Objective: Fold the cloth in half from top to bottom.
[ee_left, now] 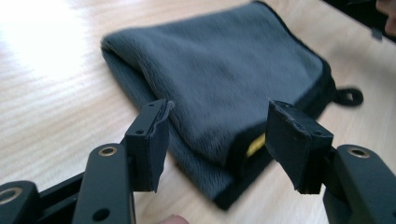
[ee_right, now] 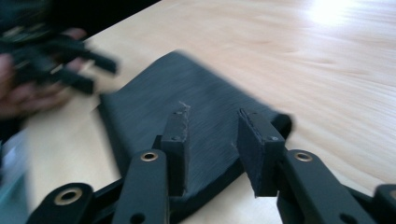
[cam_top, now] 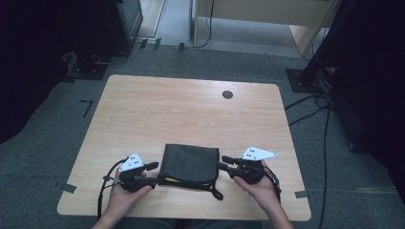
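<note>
dim room, tabletop glare, motion blur

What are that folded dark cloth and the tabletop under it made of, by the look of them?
The folded dark grey cloth looks like plush microfibre: short fuzzy pile, matte, with black stitched edging, a small yellow tag and a hanging loop. The pale wood-grain tabletop seems to be smooth laminate or veneer, given its streaked grain and soft glare; which of the two is unclear.

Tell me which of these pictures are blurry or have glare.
High view: dim but sharp. Left gripper view: cloth mostly sharp, white glare on the table top left. Right gripper view: motion blur over the cloth and far hand, glare top right.
</note>
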A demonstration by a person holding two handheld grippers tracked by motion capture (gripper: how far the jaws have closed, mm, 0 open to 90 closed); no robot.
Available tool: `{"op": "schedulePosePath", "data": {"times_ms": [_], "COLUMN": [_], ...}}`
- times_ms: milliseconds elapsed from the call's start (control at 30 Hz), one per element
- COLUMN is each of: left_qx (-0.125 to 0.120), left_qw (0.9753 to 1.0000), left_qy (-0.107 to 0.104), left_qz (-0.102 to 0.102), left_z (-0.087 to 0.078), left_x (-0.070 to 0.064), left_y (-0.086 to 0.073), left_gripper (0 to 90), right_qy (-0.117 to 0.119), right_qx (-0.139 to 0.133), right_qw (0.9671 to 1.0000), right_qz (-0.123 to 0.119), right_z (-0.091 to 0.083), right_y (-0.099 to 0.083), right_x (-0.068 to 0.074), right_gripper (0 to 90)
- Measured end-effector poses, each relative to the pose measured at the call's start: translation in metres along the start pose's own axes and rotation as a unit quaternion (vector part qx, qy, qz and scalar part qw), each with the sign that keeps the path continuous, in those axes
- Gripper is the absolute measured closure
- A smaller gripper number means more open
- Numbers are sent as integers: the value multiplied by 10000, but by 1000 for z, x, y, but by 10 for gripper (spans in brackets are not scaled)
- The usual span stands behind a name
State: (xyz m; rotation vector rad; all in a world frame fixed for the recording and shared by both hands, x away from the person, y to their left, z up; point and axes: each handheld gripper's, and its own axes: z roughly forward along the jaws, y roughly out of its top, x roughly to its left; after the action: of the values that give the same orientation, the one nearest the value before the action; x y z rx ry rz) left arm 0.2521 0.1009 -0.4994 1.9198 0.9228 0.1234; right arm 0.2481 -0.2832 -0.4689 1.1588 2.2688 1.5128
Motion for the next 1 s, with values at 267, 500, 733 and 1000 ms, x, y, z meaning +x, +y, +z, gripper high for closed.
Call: {"op": "schedulePosePath", "data": {"times_ms": [267, 500, 733, 1000], "left_qx": [464, 800, 776, 789], "left_qw": [9973, 9940, 9943, 9938], "left_qy": [562, 712, 685, 719], "left_qz": [11, 227, 251, 300], "left_z": [12, 13, 10, 10], "left_x": [-4, -6, -5, -4], "left_y": [-5, -11, -13, -13], "left_gripper": [390, 379, 332, 289], "right_qy": [-1392, -1819, -1804, -1896], "right_qx": [786, 1114, 1070, 602], "right_qw": [9871, 9765, 9770, 9790], "right_qz": [5, 294, 375, 454], "right_z": [43, 45, 40, 38], "right_y": [-28, -40, -42, -11], "right_x": [35, 37, 34, 55], "right_gripper": [324, 164, 142, 146]}}
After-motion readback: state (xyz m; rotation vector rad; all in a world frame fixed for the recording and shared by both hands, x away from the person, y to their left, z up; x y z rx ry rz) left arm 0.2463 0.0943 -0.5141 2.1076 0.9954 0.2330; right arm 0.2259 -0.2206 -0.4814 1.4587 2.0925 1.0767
